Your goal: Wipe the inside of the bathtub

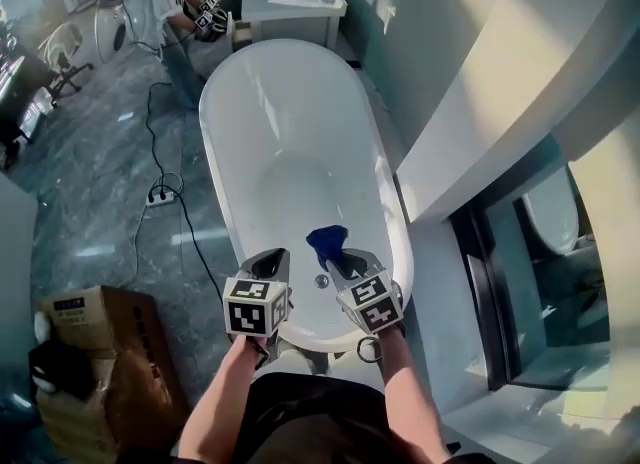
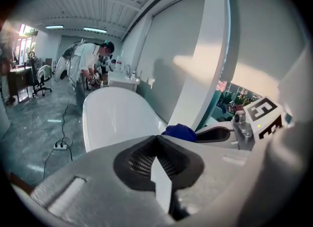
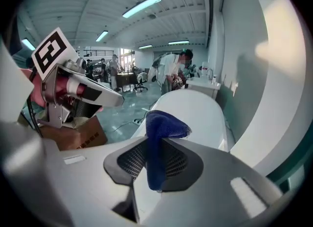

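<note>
Right gripper (image 3: 155, 145) jaws clamped on blue cloth (image 3: 159, 138), bathtub (image 3: 195, 113) beyond

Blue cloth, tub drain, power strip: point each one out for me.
blue cloth (image 1: 327, 242), head view, its bunched free end.
drain (image 1: 321, 280), head view, its round middle.
power strip (image 1: 160, 195), head view, its white body.

The bathtub's (image 1: 240, 102) near rim is hidden behind the left gripper (image 1: 272, 257) and right gripper (image 1: 345, 260).
</note>
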Demonstrator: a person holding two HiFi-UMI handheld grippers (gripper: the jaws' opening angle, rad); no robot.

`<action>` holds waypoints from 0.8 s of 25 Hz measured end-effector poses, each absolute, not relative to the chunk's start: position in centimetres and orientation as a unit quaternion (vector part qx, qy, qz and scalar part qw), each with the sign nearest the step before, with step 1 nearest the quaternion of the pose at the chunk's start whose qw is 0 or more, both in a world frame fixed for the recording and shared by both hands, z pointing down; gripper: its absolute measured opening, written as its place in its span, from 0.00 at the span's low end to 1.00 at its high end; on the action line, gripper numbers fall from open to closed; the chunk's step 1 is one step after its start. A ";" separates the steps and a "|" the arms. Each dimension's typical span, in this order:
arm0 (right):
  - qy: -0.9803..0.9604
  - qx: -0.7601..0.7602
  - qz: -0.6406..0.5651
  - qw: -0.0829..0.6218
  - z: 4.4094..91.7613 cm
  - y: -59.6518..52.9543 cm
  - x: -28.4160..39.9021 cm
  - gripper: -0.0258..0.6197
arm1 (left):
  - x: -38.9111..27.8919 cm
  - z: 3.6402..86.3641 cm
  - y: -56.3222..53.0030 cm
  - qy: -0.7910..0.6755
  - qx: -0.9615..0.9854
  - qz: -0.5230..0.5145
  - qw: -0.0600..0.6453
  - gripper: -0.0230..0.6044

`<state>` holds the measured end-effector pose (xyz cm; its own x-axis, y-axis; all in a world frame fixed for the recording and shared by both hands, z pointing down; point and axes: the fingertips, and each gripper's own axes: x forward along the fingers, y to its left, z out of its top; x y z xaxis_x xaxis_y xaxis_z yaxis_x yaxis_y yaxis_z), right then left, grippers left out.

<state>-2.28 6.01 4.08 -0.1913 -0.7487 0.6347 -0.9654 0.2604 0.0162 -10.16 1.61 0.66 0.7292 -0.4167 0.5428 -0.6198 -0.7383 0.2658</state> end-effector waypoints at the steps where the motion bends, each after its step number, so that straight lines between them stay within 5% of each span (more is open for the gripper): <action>1: -0.745 0.581 0.184 0.271 2.8 5.7 -2.2 0.16 | -9.9 -0.6 1.4 -0.287 0.909 0.219 0.208 0.04; 20: -0.761 0.623 -0.060 0.170 -22.6 0.5 0.8 0.17 | -4.4 -23.0 -3.4 -0.321 0.943 0.061 0.064 0.04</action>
<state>0.83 0.52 -22.56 -0.1649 -0.9690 0.1840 -0.9277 0.2157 0.3046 -4.43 -3.37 -23.01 0.7860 -0.5982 0.1560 -0.6139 -0.7851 0.0820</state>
